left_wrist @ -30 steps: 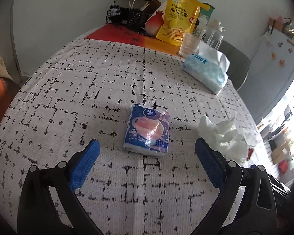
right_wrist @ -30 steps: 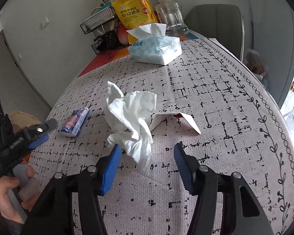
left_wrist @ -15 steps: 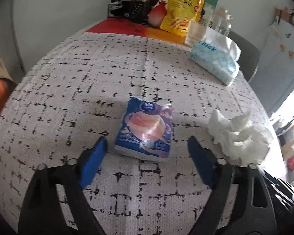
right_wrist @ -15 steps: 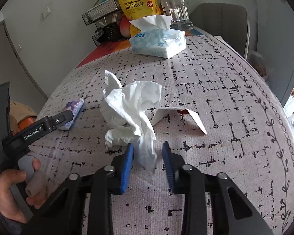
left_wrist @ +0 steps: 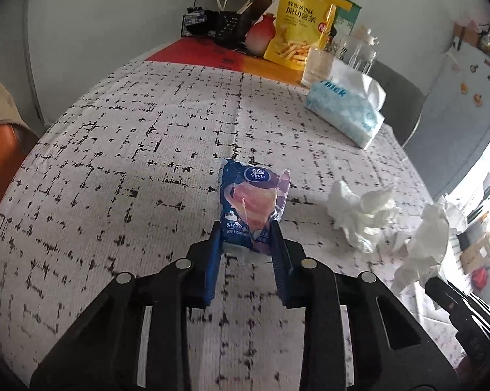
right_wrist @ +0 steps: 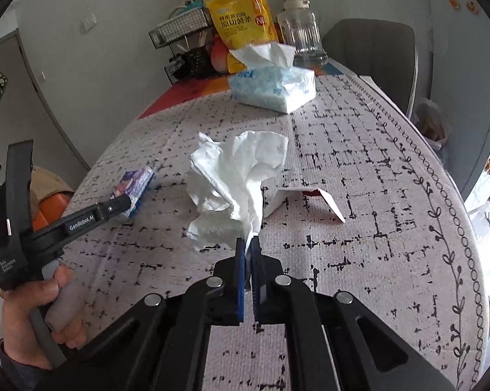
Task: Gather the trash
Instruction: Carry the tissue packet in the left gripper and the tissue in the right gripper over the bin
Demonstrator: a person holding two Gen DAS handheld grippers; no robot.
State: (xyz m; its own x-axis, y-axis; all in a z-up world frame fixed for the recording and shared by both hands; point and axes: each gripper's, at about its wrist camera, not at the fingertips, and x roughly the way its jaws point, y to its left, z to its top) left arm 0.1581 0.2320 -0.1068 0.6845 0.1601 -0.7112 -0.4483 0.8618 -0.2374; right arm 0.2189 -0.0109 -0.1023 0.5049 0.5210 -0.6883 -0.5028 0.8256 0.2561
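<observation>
Left claw [left_wrist: 246, 239] pinching tissue packet [left_wrist: 253, 205], long axis straight ahead; right claw [right_wrist: 248, 244] pinching crumpled tissue [right_wrist: 235, 179].

Lots of room in the middle

The surface [left_wrist: 121, 163] is bare on the left; a tissue box [left_wrist: 346, 110], snack bag [left_wrist: 297, 29] and bottle [right_wrist: 302, 32] crowd the far end.

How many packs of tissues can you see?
2. The small dark-blue pack sits in the left gripper, whose jaws have just been closing on it. The big light-blue pack lies farther back, by the yellow snack bag.
</observation>
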